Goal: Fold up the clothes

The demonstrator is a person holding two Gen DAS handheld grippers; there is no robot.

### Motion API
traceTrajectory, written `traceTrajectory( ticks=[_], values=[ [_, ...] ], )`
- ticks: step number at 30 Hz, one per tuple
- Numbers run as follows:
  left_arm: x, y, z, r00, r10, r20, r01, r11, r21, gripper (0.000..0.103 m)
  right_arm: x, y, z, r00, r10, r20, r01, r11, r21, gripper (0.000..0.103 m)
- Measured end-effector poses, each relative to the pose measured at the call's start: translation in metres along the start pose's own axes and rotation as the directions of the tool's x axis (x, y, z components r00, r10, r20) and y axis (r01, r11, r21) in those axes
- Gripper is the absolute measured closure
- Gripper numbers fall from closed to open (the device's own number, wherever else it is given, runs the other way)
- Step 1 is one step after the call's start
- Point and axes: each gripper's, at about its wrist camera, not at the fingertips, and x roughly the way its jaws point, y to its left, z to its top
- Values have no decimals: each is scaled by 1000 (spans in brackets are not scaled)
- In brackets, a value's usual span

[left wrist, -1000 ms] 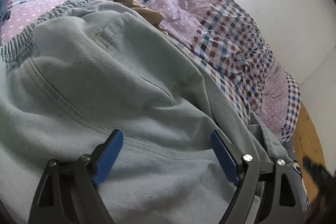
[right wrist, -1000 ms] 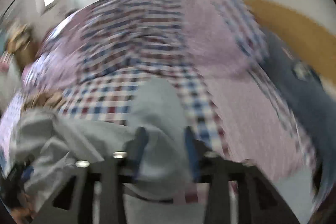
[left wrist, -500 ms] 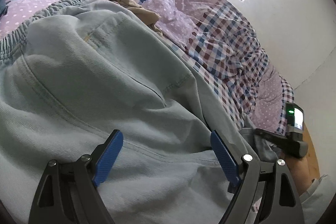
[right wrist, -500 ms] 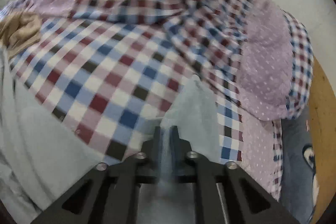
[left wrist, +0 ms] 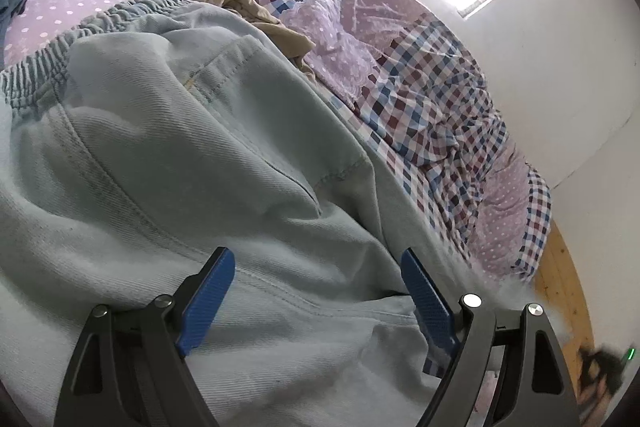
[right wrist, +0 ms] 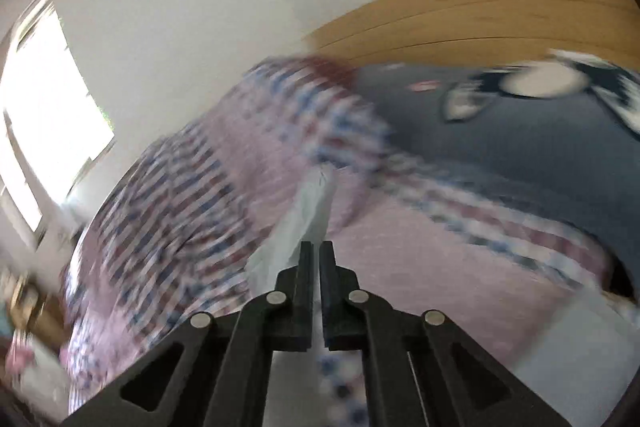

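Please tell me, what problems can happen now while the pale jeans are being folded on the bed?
1. The right tongs pinch only a thin strip of the pale jeans, and that view is blurred by motion, so the fabric may slip out.
2. The left tongs stand open over the jeans and grip nothing, so a pull from the right may drag the whole garment.
3. A tan garment lies against the jeans near the waistband and may get dragged into the fold.

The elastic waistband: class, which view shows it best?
The left wrist view: the waistband lies sharp along the jeans' upper left edge. The blurred right wrist view shows only a pale strip of them in the right gripper.
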Motion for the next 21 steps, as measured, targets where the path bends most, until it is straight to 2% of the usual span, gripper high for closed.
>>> traceTrajectory(
  ticks=[1, 4, 5, 7, 10, 12, 14, 15, 16, 17, 18, 19, 21],
  values=[
    [-1, 0, 0, 1000, -6, 0, 6, 1000, -1, 15, -2, -21, -2, 1000, -23, -16, 24, 999, 29, 101],
    [-4, -2, -1, 1000, -24, -1, 24, 1000, 4, 15, 18, -80, -22, 979, -92, -183, 109, 990, 89, 99],
    [-5, -3, -2, 1000, -28, 1, 28, 1000, 8, 15, 22, -97, -30, 968, -93, -234, 124, 985, 120, 99],
    [-6, -5, -3, 999, -42, 7, 42, 999, 15, 15, 24, -112, -45, 959, -55, -276, 101, 983, 154, 98],
    [-8, -12, -5, 996, -85, 11, 85, 996, 19, 15, 23, -94, -68, 953, -41, -301, 48, 999, 18, 97],
    [-8, -19, -9, 995, -105, 5, 104, 994, 34, 15, 26, -66, -89, 943, 3, -332, -50, 990, -133, 95],
    [-7, -27, -13, 992, -123, -5, 123, 991, 55, 15, 28, -31, -115, 930, 38, -365, -152, 946, -288, 89],
    [-6, -31, -16, 990, -139, -14, 140, 988, 64, 15, 28, -13, -129, 925, 51, -375, -199, 909, -367, 85],
    [-5, -36, -18, 988, -155, -24, 157, 985, 72, 15, 28, 5, -144, 920, 64, -387, -245, 863, -442, 75],
    [-5, -40, -20, 984, -176, -33, 178, 981, 78, 15, 29, 24, -160, 914, 73, -400, -290, 807, -515, 70],
    [-4, -45, -22, 978, -205, -46, 208, 974, 85, 15, 30, 39, -176, 910, 70, -408, -315, 756, -574, 64],
    [-2, -50, -24, 972, -226, -60, 231, 968, 94, 15, 31, 50, -191, 911, 59, -409, -325, 713, -621, 62],
    [1, -61, -30, 960, -264, -94, 274, 954, 120, 15, 39, 65, -212, 915, 35, -401, -320, 668, -672, 61]
  ],
)
